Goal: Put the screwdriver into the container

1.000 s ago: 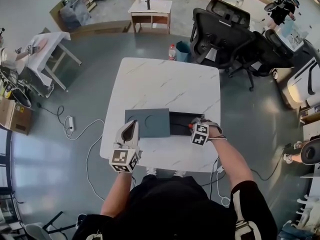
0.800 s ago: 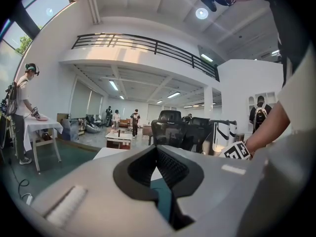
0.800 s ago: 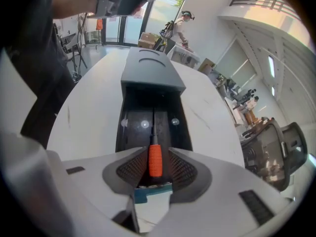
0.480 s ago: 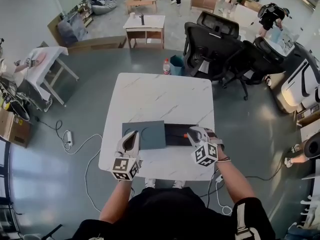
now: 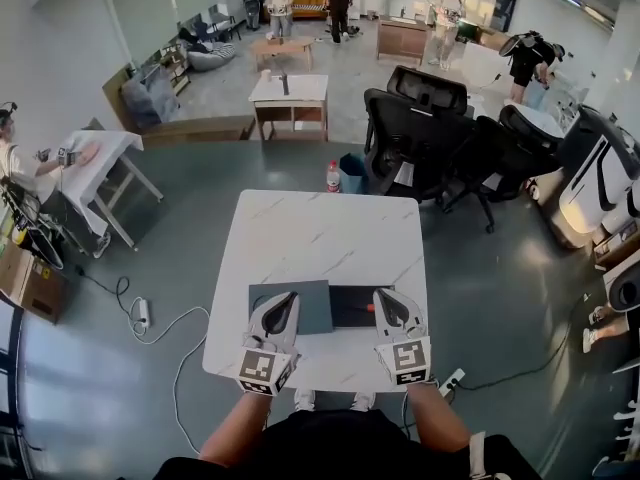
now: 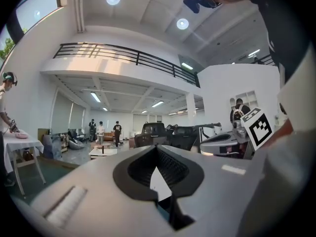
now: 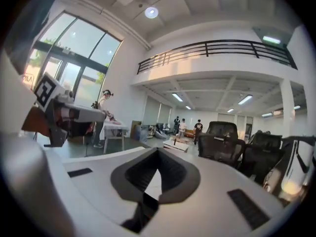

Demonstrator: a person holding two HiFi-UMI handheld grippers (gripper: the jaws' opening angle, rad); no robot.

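Note:
On the white marble table [image 5: 320, 238] lies a shallow black container [image 5: 352, 306], with a grey-blue lid [image 5: 312, 304] beside it on the left. A small orange screwdriver handle [image 5: 369, 308] shows inside the container, just left of my right gripper [image 5: 384, 295]. That gripper is shut and holds nothing. My left gripper [image 5: 288, 297] hovers over the lid's near edge, also shut and holding nothing. In the left gripper view the left gripper [image 6: 157, 148] points level across the room, as does the right gripper [image 7: 158, 150] in the right gripper view.
Black office chairs [image 5: 425, 133] stand beyond the table's far right corner, with a water bottle [image 5: 332, 177] on the floor by the far edge. A power strip [image 5: 141, 314] and cables lie on the floor at the left. Side tables and several people are farther off.
My right gripper has drawn back from the screwdriver's orange end toward the table's near edge, and its jaws have shut. The left gripper shifted slightly right. The head view has tilted up.

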